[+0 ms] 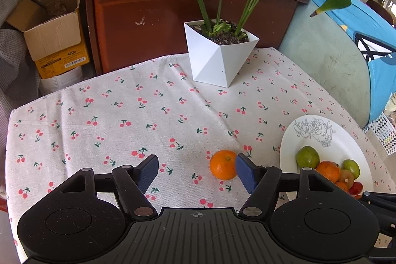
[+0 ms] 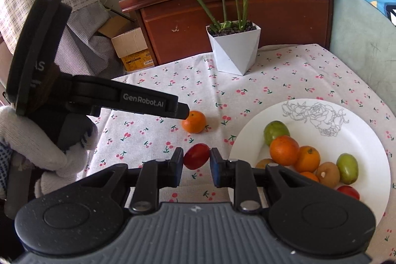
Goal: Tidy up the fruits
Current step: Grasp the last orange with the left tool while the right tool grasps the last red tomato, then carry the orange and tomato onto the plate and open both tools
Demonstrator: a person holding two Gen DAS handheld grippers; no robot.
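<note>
A small orange lies on the cherry-print cloth, just left of a white plate. My left gripper is open around it: the right pad sits against the orange and the left pad stands well away. In the right wrist view the same orange lies at the tip of the left gripper. My right gripper is shut on a small red fruit, held above the cloth left of the plate. Several green, orange, brown and red fruits lie on the plate.
A white angular plant pot stands at the back of the table, its leaves arching overhead. Behind it is a brown wooden cabinet, with a cardboard box to the left. A gloved hand holds the left gripper.
</note>
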